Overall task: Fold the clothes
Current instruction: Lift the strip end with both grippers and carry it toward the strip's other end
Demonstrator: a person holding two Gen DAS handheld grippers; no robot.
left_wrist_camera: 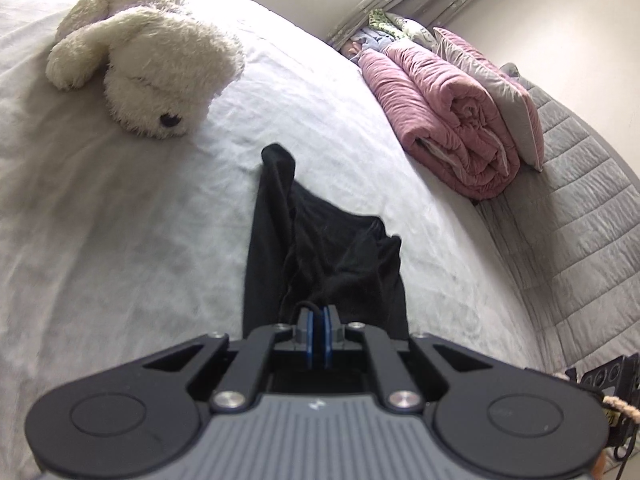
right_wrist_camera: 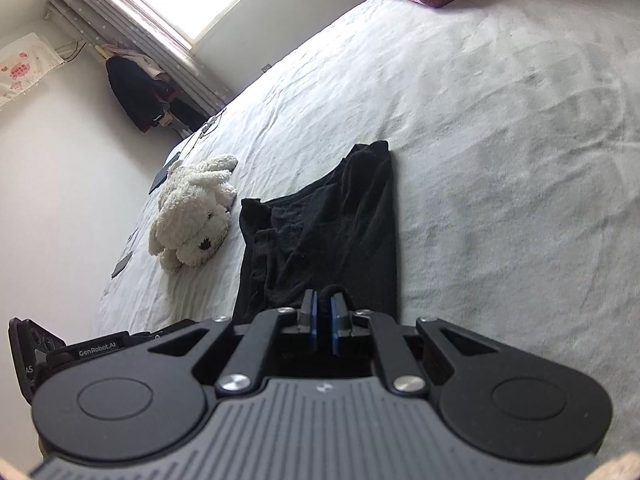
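A black garment (left_wrist_camera: 320,248) lies crumpled and partly stretched on the white bed sheet (left_wrist_camera: 120,220). My left gripper (left_wrist_camera: 319,316) is shut on the garment's near edge, with a fold of black cloth pinched between its blue pads. In the right wrist view the same black garment (right_wrist_camera: 320,232) runs away from me, and my right gripper (right_wrist_camera: 323,308) is shut on another part of its near edge. The left gripper's body (right_wrist_camera: 48,352) shows at the lower left of the right wrist view.
A white plush dog (left_wrist_camera: 148,68) lies on the sheet beyond the garment to the left; it also shows in the right wrist view (right_wrist_camera: 192,216). A rolled pink quilt (left_wrist_camera: 448,120) and pillows lie at the right. Phones and cables (right_wrist_camera: 164,172) lie near the bed's far edge.
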